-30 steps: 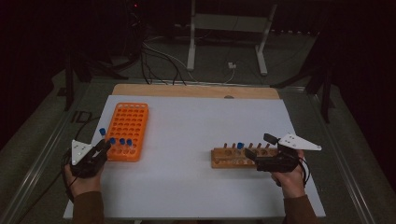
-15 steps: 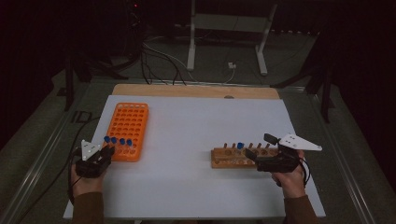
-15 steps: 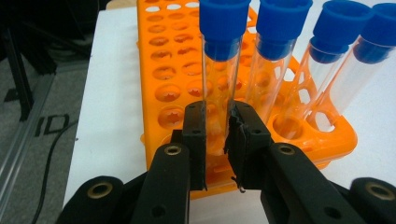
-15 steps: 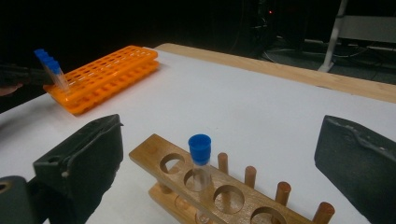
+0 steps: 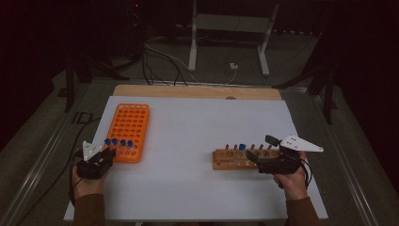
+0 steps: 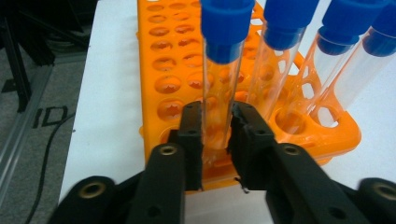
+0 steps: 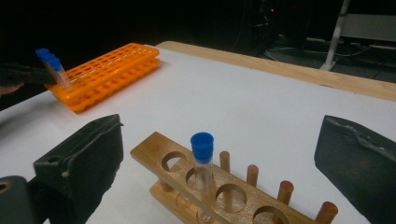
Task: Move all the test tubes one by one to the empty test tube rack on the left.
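Left gripper view: left tongs [image 6: 217, 140] clamp a blue-capped tube [image 6: 219, 79] (base hidden); right tongs [image 7: 219, 172] gape wide, empty.

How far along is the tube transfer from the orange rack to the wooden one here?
Done: one blue-capped tube stands in the wooden rack. In hand: the left gripper is clamped on a tube seated in the orange rack. Left: three more tubes there. The right gripper is open at the wooden rack.
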`<state>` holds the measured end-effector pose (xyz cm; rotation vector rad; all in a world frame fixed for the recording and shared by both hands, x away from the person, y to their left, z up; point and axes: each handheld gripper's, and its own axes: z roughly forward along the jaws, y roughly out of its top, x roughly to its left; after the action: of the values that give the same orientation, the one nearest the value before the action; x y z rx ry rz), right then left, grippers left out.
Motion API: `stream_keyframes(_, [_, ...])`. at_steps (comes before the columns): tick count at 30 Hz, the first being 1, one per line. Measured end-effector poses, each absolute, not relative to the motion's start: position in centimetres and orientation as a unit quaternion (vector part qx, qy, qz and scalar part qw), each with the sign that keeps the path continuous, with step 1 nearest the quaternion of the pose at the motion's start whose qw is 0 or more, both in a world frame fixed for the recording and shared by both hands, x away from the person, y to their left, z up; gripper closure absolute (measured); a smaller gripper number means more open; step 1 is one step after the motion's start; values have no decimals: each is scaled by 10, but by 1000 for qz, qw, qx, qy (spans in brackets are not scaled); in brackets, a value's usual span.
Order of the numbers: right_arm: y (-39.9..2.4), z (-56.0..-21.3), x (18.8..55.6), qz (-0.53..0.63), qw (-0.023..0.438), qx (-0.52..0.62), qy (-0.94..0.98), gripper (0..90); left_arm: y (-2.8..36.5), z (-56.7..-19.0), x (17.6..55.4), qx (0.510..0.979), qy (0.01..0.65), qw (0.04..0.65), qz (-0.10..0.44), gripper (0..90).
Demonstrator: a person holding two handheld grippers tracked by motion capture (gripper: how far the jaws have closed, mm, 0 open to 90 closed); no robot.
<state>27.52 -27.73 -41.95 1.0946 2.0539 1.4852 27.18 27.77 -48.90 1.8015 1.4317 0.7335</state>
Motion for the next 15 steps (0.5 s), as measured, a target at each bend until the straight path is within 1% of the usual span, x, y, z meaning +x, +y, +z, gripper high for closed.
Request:
stream_keyframes(5, [-278,-420,276,528,189,390,730,19,281,-484,266,690,555,368,283,668])
stream_keyframes(9, [-279,-420,276,529,188,392,728,19,281,-476,258,681,543,401,284,582])
stream_keyframes(11, [-279,-421,276,529,188,393,728,19,279,-471,254,676,534,419,287,511])
stream_keyframes(14, [-280,-422,277,528,186,396,728,19,273,-467,249,672,514,443,296,366])
stream_keyframes(15, [-281,-422,278,528,186,397,727,19,271,-465,248,670,509,450,300,338])
